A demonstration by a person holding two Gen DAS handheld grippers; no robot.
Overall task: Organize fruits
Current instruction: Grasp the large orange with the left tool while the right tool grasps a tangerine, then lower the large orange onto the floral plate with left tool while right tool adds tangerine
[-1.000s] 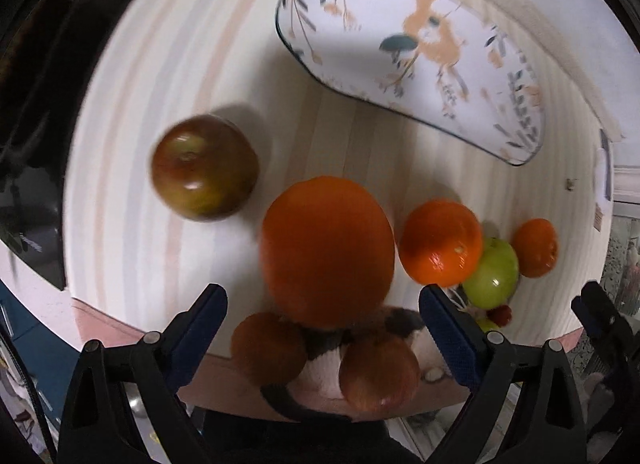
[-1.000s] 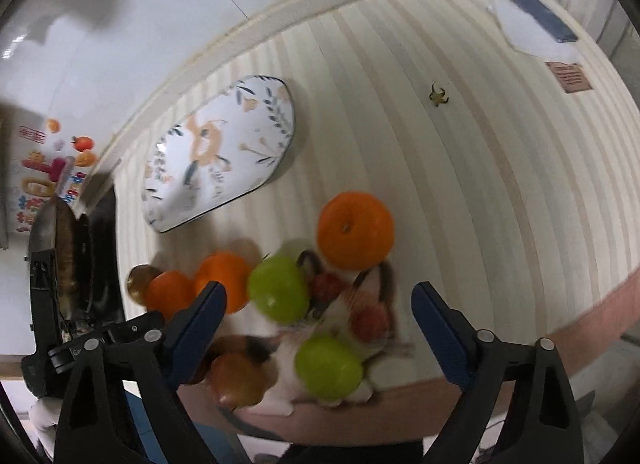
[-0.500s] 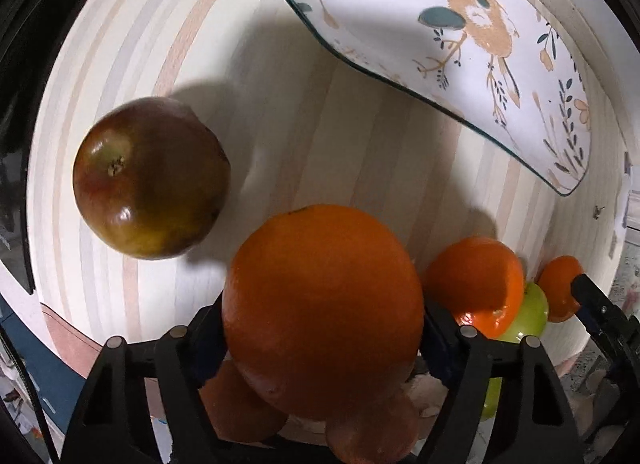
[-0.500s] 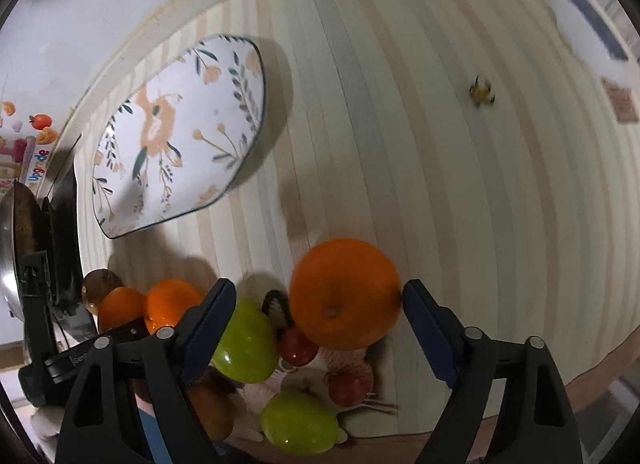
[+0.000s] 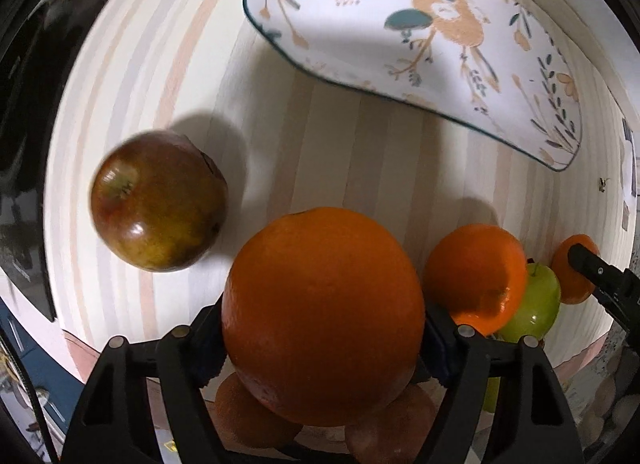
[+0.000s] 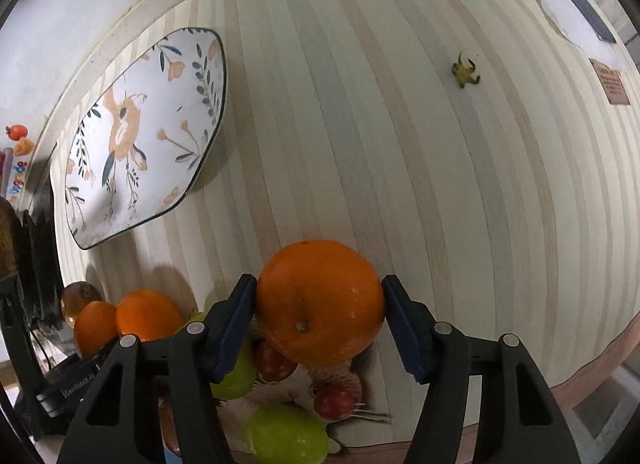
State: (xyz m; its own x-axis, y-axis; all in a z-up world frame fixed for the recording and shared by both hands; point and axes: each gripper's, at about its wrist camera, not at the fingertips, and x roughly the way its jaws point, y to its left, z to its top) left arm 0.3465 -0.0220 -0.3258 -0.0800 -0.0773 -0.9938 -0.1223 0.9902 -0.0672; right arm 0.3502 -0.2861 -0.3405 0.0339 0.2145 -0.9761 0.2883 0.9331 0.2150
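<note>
Here the striped tabletop [image 6: 400, 123] carries a flowered plate [image 6: 144, 135] lying bare near the wall. The left gripper [image 5: 320, 328] is clenched on a big orange [image 5: 322, 314], with a dark red apple [image 5: 158, 199] just to its left. The right gripper [image 6: 320, 324] is clamped on a smaller orange [image 6: 320, 308] above the fruit pile, where a green apple [image 6: 286, 436] and a small red fruit [image 6: 334, 400] lie.
</note>
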